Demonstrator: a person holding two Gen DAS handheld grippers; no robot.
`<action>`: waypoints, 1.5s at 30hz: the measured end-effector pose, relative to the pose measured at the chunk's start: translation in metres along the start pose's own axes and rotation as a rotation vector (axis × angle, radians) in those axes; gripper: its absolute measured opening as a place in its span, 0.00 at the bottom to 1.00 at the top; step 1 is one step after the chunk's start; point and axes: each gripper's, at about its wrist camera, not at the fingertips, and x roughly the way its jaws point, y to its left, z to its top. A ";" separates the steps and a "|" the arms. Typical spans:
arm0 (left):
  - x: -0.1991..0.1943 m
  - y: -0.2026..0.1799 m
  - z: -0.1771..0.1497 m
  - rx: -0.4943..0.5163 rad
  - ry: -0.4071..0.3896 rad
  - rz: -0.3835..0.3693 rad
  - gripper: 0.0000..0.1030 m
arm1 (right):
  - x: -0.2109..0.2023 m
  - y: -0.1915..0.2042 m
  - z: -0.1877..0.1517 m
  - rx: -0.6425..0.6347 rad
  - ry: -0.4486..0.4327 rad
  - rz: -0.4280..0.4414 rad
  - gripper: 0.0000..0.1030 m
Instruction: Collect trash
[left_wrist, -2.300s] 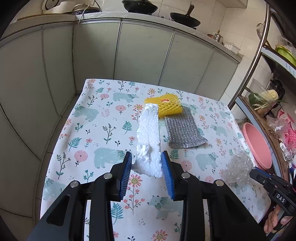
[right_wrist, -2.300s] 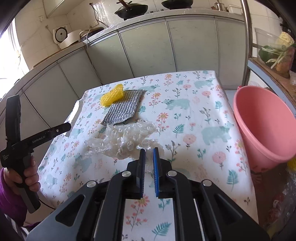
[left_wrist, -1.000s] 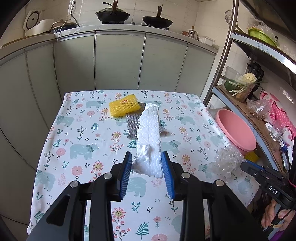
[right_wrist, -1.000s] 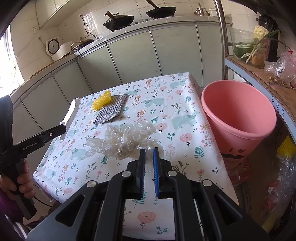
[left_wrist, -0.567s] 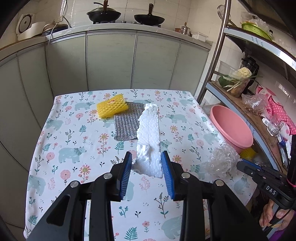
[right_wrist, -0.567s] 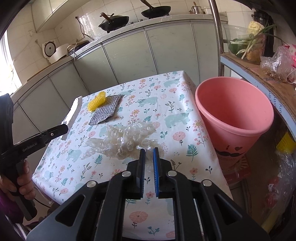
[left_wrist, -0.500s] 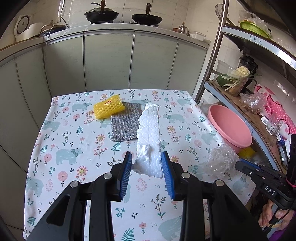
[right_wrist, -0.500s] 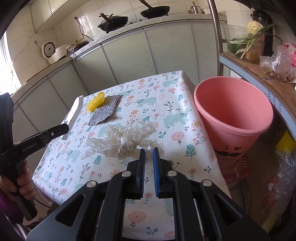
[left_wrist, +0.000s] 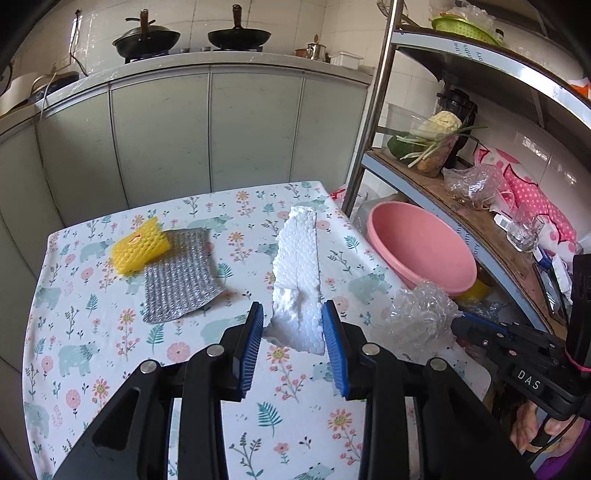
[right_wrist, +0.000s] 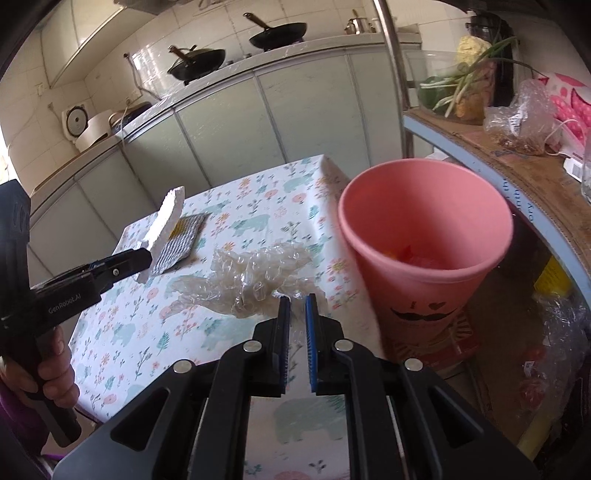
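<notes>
My left gripper (left_wrist: 293, 325) is shut on a long white foam strip (left_wrist: 299, 273) and holds it in the air above the flowered table (left_wrist: 92, 350). The strip also shows in the right wrist view (right_wrist: 166, 218). My right gripper (right_wrist: 297, 314) is shut on a crumpled clear bubble wrap (right_wrist: 251, 280), lifted near the table's right edge; it also shows in the left wrist view (left_wrist: 421, 314). A pink bin (right_wrist: 424, 236) stands right of the table with some trash inside. A yellow foam net (left_wrist: 140, 251) and a silver bubble sheet (left_wrist: 177, 277) lie on the table.
A metal shelf rack (left_wrist: 373, 110) with vegetables, bags and a glass stands right of the bin (left_wrist: 421, 251). Grey-green kitchen cabinets (left_wrist: 207, 133) with woks on top run behind the table. Clutter lies on the floor under the shelf (right_wrist: 543, 332).
Both grippers have swung right with their loads. The pink bin is now closer and larger in both views. The grips have not changed.
</notes>
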 end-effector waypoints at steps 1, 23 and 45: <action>0.004 -0.005 0.003 0.014 0.003 -0.007 0.32 | -0.001 -0.005 0.002 0.011 -0.007 -0.007 0.09; 0.088 -0.103 0.059 0.123 0.034 -0.206 0.32 | 0.009 -0.086 0.044 0.157 -0.107 -0.179 0.09; 0.176 -0.123 0.068 0.048 0.120 -0.288 0.37 | 0.059 -0.128 0.052 0.218 -0.045 -0.281 0.10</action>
